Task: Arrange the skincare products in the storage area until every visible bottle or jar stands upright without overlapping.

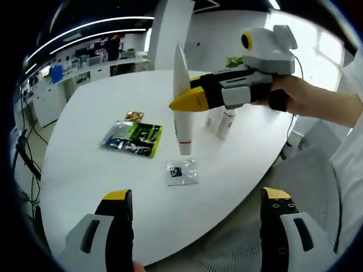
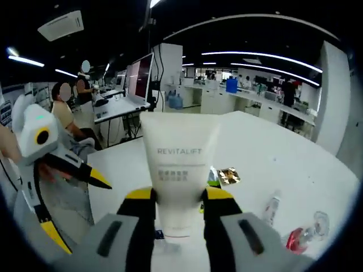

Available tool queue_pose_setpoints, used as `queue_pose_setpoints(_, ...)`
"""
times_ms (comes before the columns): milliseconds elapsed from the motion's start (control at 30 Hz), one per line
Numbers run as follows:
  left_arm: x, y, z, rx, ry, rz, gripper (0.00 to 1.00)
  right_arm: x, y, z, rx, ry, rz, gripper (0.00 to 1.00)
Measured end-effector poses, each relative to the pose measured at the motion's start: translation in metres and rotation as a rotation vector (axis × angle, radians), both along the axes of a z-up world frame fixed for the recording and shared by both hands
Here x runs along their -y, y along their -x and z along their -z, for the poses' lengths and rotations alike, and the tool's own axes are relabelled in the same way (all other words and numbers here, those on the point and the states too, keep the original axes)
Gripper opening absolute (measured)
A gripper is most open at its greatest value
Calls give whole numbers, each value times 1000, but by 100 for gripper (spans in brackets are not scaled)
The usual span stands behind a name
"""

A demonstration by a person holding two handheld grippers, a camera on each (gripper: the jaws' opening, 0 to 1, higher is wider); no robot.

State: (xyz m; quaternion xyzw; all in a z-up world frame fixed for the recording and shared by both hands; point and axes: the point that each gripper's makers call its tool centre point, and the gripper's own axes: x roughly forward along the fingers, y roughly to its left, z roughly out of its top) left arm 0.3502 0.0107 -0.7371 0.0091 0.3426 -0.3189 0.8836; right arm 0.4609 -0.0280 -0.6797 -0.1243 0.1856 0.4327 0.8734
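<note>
I count one white tube (image 2: 178,170) between my right jaws. On the table (image 1: 85,170) I see two small bottles (image 1: 225,122), one green-black packet (image 1: 134,139), one gold packet (image 1: 134,116) and one clear sachet (image 1: 181,171).

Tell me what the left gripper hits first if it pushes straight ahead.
Probably the small clear packet on the white table, lying ahead between the open left gripper's jaws. Depth is uncertain.
</note>
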Motion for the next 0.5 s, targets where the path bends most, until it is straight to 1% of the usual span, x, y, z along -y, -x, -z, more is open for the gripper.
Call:
queue_pose_setpoints(233, 8, -4, -9, 35, 0, 3, 91, 9, 18, -21, 13, -40, 28, 31)
queue_pose_setpoints(367, 16, -6, -15, 61, 1, 18, 90, 13, 26, -33, 24, -62, 43, 31)
queue_pose_setpoints(500, 26, -8, -20, 80, 5, 39, 90, 15, 32, -38, 25, -75, 56, 31)
